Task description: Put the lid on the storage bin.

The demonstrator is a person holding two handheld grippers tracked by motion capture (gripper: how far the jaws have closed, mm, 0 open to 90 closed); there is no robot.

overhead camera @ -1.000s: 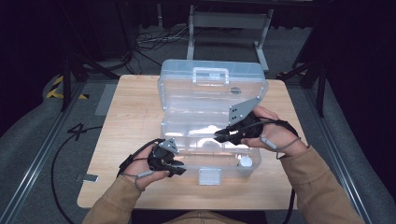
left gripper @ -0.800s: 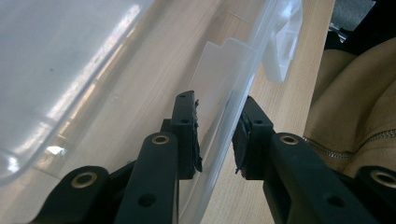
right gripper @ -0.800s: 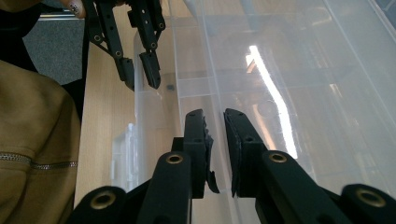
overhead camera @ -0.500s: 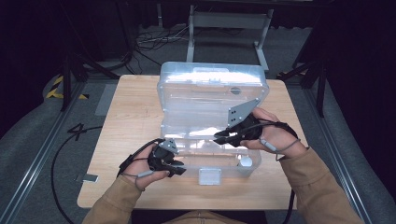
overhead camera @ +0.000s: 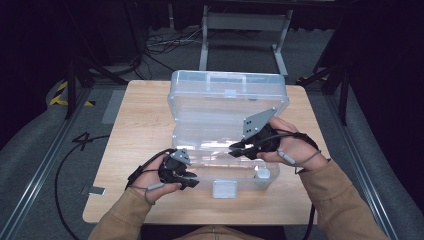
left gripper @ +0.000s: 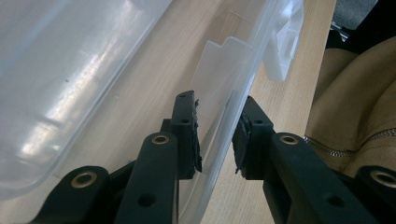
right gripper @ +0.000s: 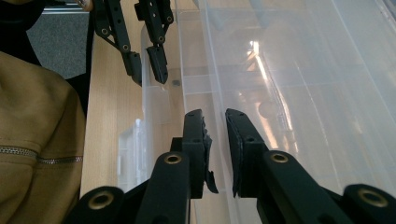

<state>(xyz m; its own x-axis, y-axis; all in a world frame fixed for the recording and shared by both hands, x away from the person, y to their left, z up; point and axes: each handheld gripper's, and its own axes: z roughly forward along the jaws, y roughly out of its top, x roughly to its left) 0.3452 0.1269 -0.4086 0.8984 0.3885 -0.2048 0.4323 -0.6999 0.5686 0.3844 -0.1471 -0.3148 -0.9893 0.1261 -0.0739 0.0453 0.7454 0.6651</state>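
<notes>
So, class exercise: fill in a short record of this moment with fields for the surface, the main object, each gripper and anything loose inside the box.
surface: wooden table
main object: clear plastic box, lid up, white latch at its front
left gripper: jaws astride the box's front wall near its left corner, a narrow gap on each side
right gripper: jaws astride a clear edge of the box, whether the pads press on it cannot be told
inside the box: small white piece near the right front corner
</notes>
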